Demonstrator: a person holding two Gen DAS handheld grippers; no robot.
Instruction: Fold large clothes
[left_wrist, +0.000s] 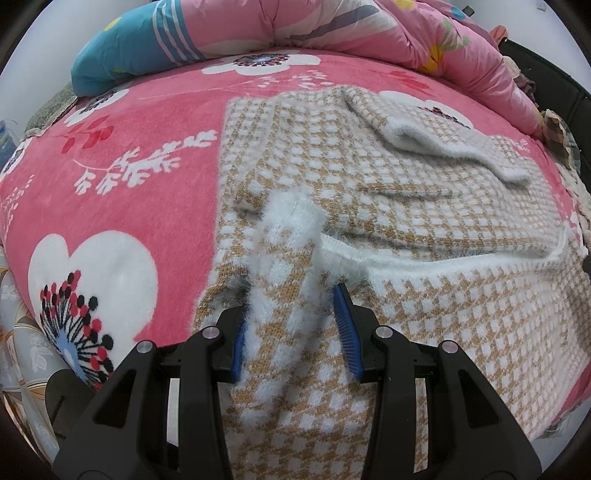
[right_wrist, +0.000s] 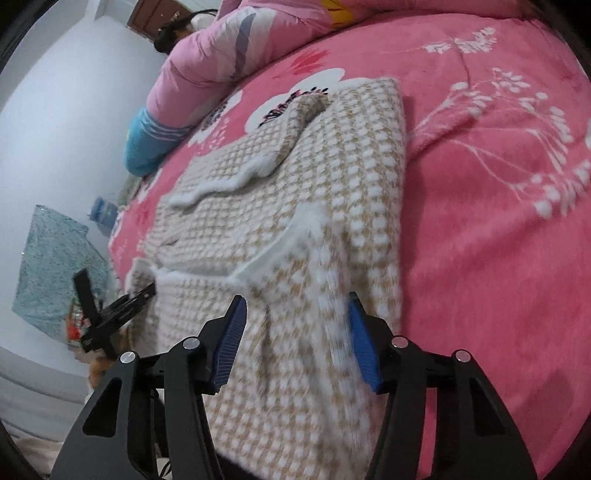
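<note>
A fuzzy tan-and-white checked sweater (left_wrist: 424, 192) lies flat on a pink flowered bed, sleeves folded over its body. My left gripper (left_wrist: 291, 325) is open, its blue pads either side of a raised fold of the sweater's near edge (left_wrist: 288, 266). In the right wrist view the same sweater (right_wrist: 295, 192) stretches away from me. My right gripper (right_wrist: 295, 332) is open, jaws straddling a raised ridge of the near hem (right_wrist: 306, 288). The left gripper (right_wrist: 110, 314) shows at the sweater's far left corner in that view.
The pink flowered blanket (left_wrist: 147, 147) covers the bed. A rolled pink and blue quilt (left_wrist: 258, 29) lies along the far side, also seen in the right wrist view (right_wrist: 207, 66). A teal cloth (right_wrist: 55, 266) and a water bottle (right_wrist: 101, 214) stand beside the bed.
</note>
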